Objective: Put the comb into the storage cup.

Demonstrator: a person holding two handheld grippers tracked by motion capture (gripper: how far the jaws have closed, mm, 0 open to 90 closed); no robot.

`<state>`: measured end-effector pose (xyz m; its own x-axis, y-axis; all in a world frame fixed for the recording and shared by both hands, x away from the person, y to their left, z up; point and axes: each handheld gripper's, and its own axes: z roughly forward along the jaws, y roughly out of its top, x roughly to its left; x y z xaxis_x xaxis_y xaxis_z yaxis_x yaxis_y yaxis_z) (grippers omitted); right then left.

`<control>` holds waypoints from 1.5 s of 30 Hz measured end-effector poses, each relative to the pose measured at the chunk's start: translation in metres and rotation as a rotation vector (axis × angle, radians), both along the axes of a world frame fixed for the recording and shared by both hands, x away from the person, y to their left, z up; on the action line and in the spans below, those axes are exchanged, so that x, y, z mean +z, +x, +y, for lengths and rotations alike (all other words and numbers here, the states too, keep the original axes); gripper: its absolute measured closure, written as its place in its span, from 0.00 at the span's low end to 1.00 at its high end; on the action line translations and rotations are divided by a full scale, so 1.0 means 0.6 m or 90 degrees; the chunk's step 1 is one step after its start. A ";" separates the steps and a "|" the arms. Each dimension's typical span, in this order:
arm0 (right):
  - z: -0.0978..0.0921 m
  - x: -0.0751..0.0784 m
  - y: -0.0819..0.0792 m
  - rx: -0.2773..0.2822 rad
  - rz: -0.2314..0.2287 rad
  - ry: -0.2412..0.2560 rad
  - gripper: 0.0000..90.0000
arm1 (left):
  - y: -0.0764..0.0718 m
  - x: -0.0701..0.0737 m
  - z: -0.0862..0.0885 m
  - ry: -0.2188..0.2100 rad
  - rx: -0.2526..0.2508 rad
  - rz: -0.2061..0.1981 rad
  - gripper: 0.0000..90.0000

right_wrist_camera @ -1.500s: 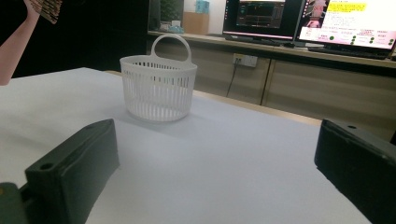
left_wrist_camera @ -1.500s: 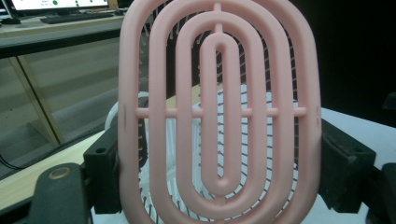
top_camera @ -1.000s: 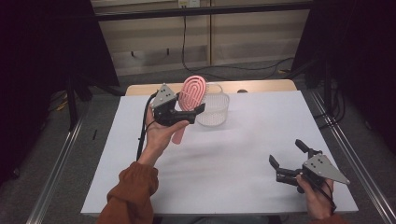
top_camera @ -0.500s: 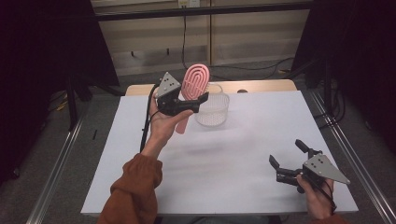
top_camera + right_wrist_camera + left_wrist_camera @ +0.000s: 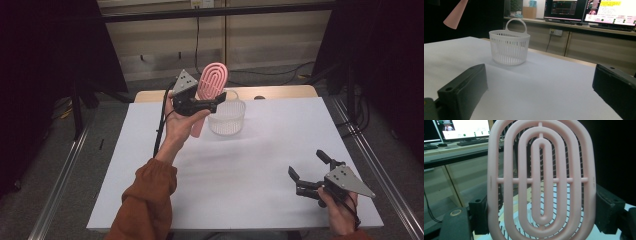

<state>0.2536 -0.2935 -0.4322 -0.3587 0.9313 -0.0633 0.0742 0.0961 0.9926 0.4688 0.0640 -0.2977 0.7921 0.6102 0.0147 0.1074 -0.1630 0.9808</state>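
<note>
Since a second ago, the left gripper [image 5: 216, 99] has lifted the pink hairbrush [image 5: 211, 85] higher, and now pinches its head upright, just left of and above the white basket [image 5: 227, 117]. Well right of the basket, near the table's [image 5: 250, 165] front edge, the right gripper [image 5: 309, 172] rests with jaws spread.

The high view looks down from above the near side of the table [image 5: 260, 150]. The left gripper view sits very close behind the pink brush [image 5: 541, 180]. The right gripper view looks low across the table. All three see the white basket [image 5: 509, 47].
</note>
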 end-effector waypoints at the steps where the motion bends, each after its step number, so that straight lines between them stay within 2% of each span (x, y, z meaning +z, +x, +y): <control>1: 0.000 0.000 0.000 0.000 -0.001 0.000 0.00 | 0.002 0.000 -0.002 -0.002 0.001 0.000 0.22; 3: 0.000 0.000 0.000 0.000 -0.002 0.000 0.00 | 0.006 0.002 -0.005 0.004 0.000 -0.004 0.22; 6: 0.000 0.000 0.000 0.000 -0.002 0.000 0.00 | 0.013 0.003 -0.011 -0.001 -0.002 -0.017 0.22; 9: -0.001 0.000 -0.001 -0.001 0.000 0.000 0.00 | 0.021 0.004 -0.017 -0.008 0.000 -0.018 0.22; 13: -0.002 0.000 -0.001 0.000 0.000 0.001 0.00 | 0.031 0.005 -0.022 -0.008 0.006 -0.037 0.22; 15: -0.002 0.000 -0.002 -0.001 -0.001 0.004 0.00 | 0.036 0.004 -0.023 -0.020 0.004 -0.037 0.22; 18: -0.002 0.000 -0.002 -0.003 -0.002 0.004 0.00 | 0.046 0.003 -0.025 -0.052 0.015 -0.038 0.22; 20: -0.002 0.000 -0.003 -0.003 -0.001 0.005 0.00 | 0.052 0.002 -0.025 -0.052 0.020 -0.044 0.22; 23: -0.003 0.000 -0.003 -0.003 0.000 0.006 0.00 | 0.059 0.000 -0.026 -0.073 0.025 -0.046 0.22; 26: -0.003 0.000 -0.003 -0.003 -0.001 0.006 0.00 | 0.064 -0.001 -0.030 -0.081 0.033 -0.051 0.22; 32: -0.004 0.000 -0.004 -0.002 -0.001 0.007 0.00 | 0.072 0.003 -0.038 -0.089 0.048 -0.064 0.22; 41: -0.004 0.000 -0.006 -0.001 -0.001 0.008 0.00 | 0.087 0.005 -0.048 -0.106 0.054 -0.065 0.22; 45: -0.004 0.000 -0.006 -0.002 -0.001 0.008 0.00 | 0.085 0.002 -0.057 -0.100 0.055 -0.070 0.22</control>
